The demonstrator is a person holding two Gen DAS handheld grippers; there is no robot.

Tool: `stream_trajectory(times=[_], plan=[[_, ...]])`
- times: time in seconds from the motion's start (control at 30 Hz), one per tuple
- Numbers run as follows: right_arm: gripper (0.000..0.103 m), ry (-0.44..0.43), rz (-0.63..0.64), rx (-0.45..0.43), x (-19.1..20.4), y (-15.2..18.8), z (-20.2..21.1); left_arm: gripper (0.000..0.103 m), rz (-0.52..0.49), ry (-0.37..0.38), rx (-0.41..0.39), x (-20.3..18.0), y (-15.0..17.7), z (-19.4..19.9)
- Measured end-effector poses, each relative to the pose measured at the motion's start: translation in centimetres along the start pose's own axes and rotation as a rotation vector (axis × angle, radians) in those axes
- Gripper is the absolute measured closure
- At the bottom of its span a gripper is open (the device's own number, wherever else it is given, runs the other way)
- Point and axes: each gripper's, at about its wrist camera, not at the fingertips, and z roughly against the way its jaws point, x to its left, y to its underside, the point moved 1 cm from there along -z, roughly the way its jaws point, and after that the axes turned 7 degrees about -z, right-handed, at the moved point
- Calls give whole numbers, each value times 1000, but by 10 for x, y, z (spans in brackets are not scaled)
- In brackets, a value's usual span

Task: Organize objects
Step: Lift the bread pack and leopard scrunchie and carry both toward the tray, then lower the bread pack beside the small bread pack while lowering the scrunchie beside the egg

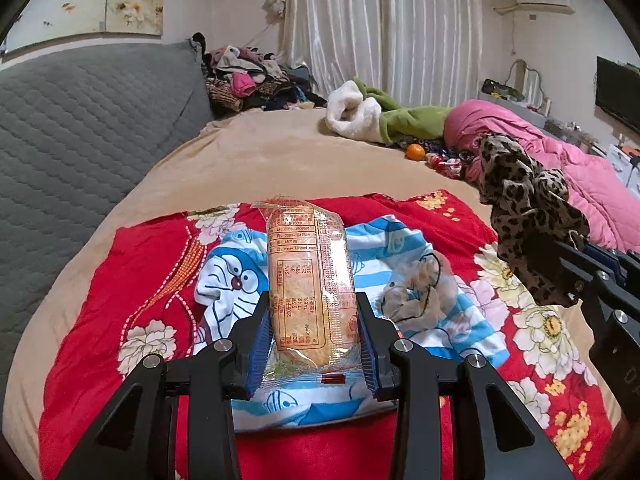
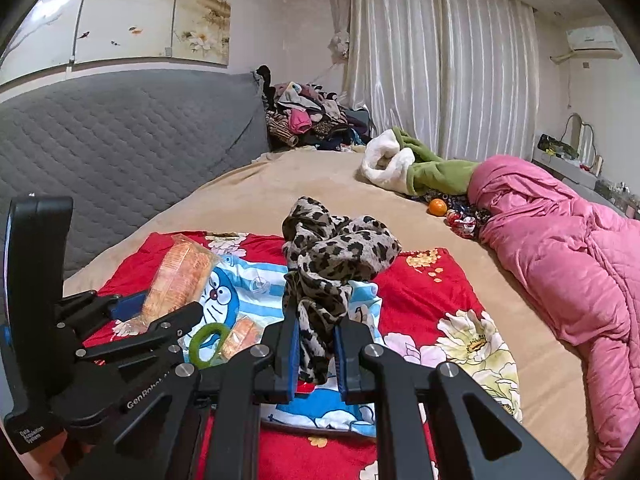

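Fingers of the left gripper [image 1: 312, 320] clamp a wrapped bread packet [image 1: 310, 280] above the cartoon cloth [image 2: 256, 292] on the bed [image 1: 256, 160]; the right gripper [image 2: 316, 344] pinches a leopard-print scarf [image 2: 336, 256].

The left gripper [image 1: 312, 308] points forward and down, its blue pads [image 1: 260, 344] pressed on both sides of a snack pack [image 1: 310, 280]. Just beside it, the right gripper [image 2: 316, 344] is tilted likewise, jaws clamped on a leopard cloth [image 2: 332, 256]
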Motion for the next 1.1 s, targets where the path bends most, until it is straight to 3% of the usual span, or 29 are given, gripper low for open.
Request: stream_trajectory(times=[0.67,1.1], plan=[[89,20,-6,49,-19,11,-60,63,-18,23,67,-15,1,-82],[88,27,-32,143,-34,48,-108,63,0,16,125,-12,14,-136]])
